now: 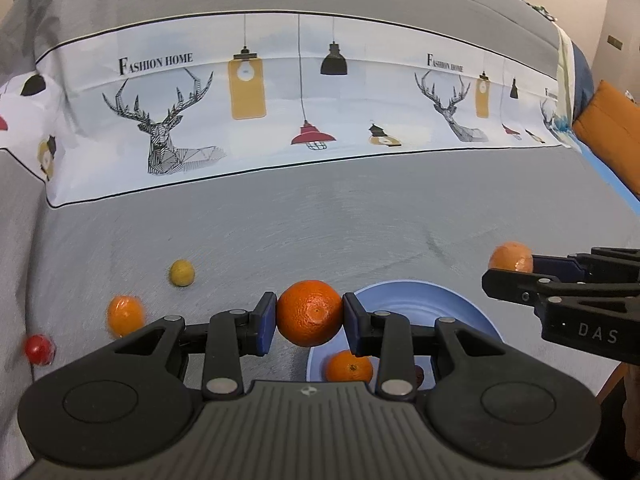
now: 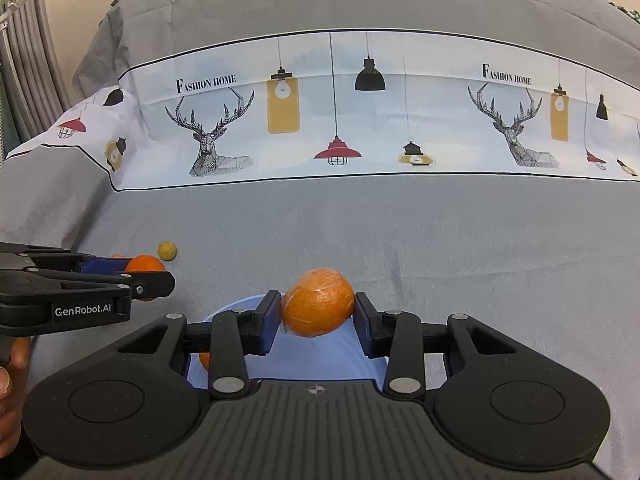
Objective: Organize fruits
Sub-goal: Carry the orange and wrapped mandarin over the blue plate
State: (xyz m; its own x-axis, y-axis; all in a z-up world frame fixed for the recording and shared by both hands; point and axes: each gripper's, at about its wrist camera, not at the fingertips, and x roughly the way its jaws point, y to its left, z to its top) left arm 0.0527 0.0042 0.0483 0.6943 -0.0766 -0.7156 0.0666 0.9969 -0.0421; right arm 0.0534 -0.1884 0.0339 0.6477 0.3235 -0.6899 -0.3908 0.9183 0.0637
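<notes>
My left gripper (image 1: 309,316) is shut on a round orange (image 1: 309,313), held just above the left edge of a blue plate (image 1: 460,300). An orange (image 1: 348,367) lies in that plate, with a small dark fruit beside it, mostly hidden. My right gripper (image 2: 317,312) is shut on a plastic-wrapped orange (image 2: 318,307) over the same blue plate (image 2: 320,354). In the left wrist view the right gripper (image 1: 516,276) comes in from the right with its orange (image 1: 511,256). On the cloth lie another orange (image 1: 125,315), a small yellow-green fruit (image 1: 182,273) and a small red fruit (image 1: 39,349).
A grey cloth (image 1: 320,232) with a white printed band of deer and lamps (image 1: 280,96) covers the surface. An orange cushion (image 1: 612,128) sits at the far right. A hand (image 2: 12,376) holds the left gripper (image 2: 156,278) at the left edge of the right wrist view.
</notes>
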